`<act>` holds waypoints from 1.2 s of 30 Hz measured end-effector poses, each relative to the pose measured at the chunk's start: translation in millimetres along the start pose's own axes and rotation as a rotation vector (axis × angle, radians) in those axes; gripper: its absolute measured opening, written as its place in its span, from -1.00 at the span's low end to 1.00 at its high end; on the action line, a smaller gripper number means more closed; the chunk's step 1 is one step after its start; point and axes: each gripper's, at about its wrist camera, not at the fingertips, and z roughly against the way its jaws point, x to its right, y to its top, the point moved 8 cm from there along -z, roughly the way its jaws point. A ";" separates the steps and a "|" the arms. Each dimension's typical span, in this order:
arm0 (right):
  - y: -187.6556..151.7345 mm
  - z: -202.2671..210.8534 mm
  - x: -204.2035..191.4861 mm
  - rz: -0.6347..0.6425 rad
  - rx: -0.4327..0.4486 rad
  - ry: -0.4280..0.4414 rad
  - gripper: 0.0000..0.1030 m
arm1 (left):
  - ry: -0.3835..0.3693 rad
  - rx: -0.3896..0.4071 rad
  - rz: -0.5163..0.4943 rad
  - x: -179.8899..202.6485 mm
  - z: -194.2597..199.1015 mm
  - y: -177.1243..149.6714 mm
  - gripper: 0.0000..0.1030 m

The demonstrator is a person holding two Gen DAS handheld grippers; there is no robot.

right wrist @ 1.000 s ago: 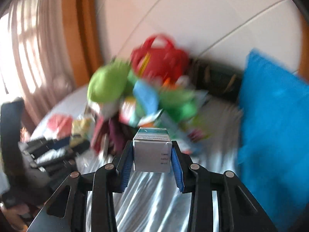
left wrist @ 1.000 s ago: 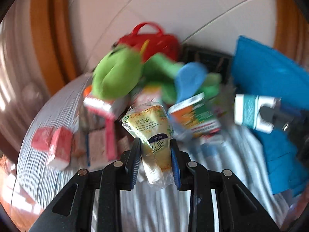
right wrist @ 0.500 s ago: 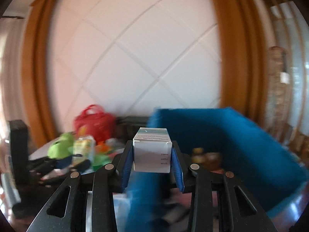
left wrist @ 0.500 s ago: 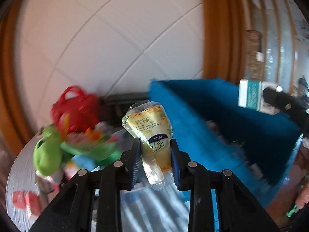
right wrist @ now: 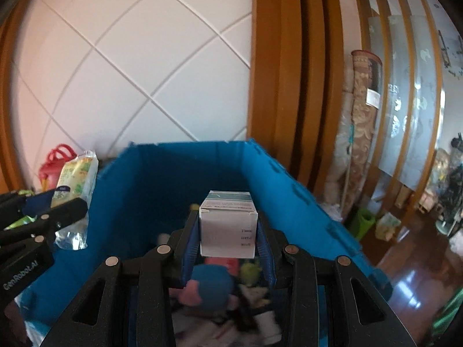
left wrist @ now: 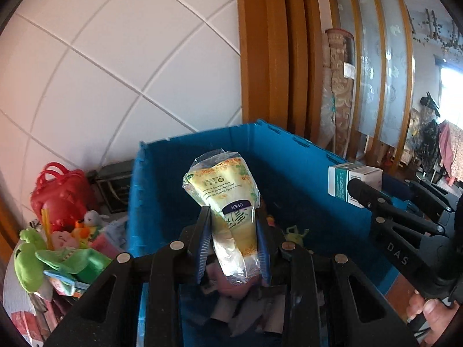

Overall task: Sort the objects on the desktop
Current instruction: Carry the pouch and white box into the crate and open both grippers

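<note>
Both grippers are hanging over the open blue bin (left wrist: 277,156), each carrying one item, so the drop looks like the step in hand. The left gripper (left wrist: 233,243) is pinching a soft, crinkly plastic pouch (left wrist: 225,196), yellow and tapering downward; the right gripper (right wrist: 227,245) is clamping a stiff white-and-teal carton (right wrist: 228,225) between its fingers. Next, I judge, each pair of fingers needs to spread above the plush toys and papers already lying in the bin. More toys (left wrist: 58,254) are waiting on the tabletop left of it.
</note>
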 end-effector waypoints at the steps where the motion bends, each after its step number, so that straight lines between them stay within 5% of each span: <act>1: -2.7 -4.8 8.3 0.001 -0.009 -0.003 -0.29 | 0.001 -0.015 -0.003 5.7 -7.0 1.8 -0.45; 22: -35.5 -61.8 60.7 0.042 -0.162 -0.040 -0.29 | 0.038 -0.122 -0.028 33.3 -46.1 -11.1 -0.40; 30: -35.5 -60.5 66.0 0.023 -0.167 -0.054 -0.24 | 0.056 -0.147 -0.020 31.3 -50.5 -13.3 0.10; 36: -31.2 -53.4 65.4 0.029 -0.140 -0.081 0.78 | 0.062 -0.132 -0.029 31.7 -47.9 -12.8 0.45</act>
